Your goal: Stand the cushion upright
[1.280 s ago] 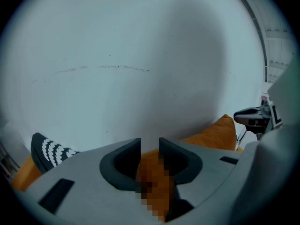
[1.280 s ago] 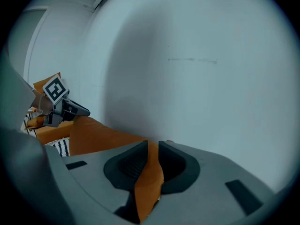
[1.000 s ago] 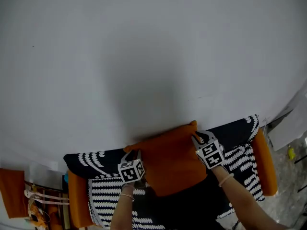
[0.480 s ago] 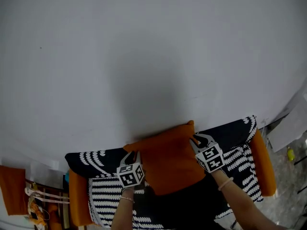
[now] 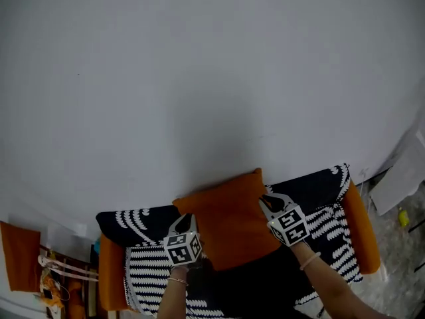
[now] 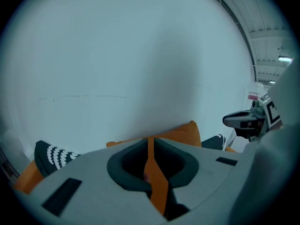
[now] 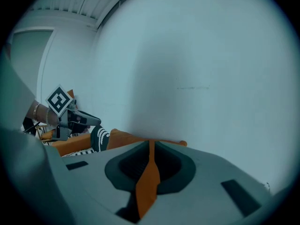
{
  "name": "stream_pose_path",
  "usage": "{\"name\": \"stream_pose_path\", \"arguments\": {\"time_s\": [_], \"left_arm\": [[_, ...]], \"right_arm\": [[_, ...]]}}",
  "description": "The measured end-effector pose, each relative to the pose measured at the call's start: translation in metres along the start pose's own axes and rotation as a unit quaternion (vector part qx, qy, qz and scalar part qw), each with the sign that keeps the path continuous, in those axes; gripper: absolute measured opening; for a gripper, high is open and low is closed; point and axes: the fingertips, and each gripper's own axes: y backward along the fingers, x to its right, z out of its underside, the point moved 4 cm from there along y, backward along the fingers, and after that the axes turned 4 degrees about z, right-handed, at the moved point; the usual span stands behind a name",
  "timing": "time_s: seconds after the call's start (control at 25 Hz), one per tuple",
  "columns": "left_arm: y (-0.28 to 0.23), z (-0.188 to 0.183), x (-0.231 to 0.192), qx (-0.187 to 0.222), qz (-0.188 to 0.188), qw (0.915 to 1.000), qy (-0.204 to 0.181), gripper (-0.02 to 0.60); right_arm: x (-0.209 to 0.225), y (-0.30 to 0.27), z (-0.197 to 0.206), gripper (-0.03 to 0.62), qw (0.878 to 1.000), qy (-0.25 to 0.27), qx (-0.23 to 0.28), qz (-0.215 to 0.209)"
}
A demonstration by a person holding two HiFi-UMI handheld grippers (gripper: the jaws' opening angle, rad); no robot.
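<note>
An orange cushion (image 5: pixel 229 221) leans against the white wall on the back of a sofa (image 5: pixel 319 178) with a black-and-white patterned cover. My left gripper (image 5: pixel 184 219) is at the cushion's left edge and my right gripper (image 5: pixel 264 201) at its upper right corner. In the left gripper view the jaws (image 6: pixel 151 149) have just been closing, and a fold of orange fabric (image 6: pixel 180 134) is pinched between them. The right gripper (image 7: pixel 151 149) has also been closing and pinches a strip of the cushion (image 7: pixel 124 138).
The white wall (image 5: pixel 199 78) rises right behind the sofa. Orange armrests (image 5: pixel 362 228) (image 5: pixel 111 271) flank the seat. An orange cloth (image 5: pixel 20 258) hangs at the far left. A small yellow object (image 5: pixel 403 213) lies on the floor at the right.
Both grippers have risen a little with the cushion's edges in them. The cushion stands steeper against the wall than before.
</note>
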Motion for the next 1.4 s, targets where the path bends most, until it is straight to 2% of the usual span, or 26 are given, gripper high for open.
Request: {"name": "stream_pose_path", "arguments": {"time_s": [0.16, 0.72, 1.24, 1.4], "left_arm": [[0.031, 0.002, 0.022, 0.01, 0.003, 0.9998, -0.014, 0.051], [0.134, 0.007, 0.098, 0.061, 0.012, 0.9978, -0.022, 0.021], [0.216, 0.006, 0.168, 0.124, 0.019, 0.9919, -0.02, 0.02], [0.246, 0.005, 0.193, 0.137, 0.02, 0.9899, -0.03, 0.02]], "right_arm": [[-0.011, 0.032, -0.003, 0.029, 1.0, -0.001, 0.012, -0.006], [-0.041, 0.137, -0.013, 0.011, 0.998, 0.011, 0.056, -0.02], [-0.064, 0.237, -0.024, 0.009, 0.994, 0.013, 0.107, -0.033], [-0.07, 0.27, -0.027, 0.009, 0.991, 0.017, 0.125, -0.032]]}}
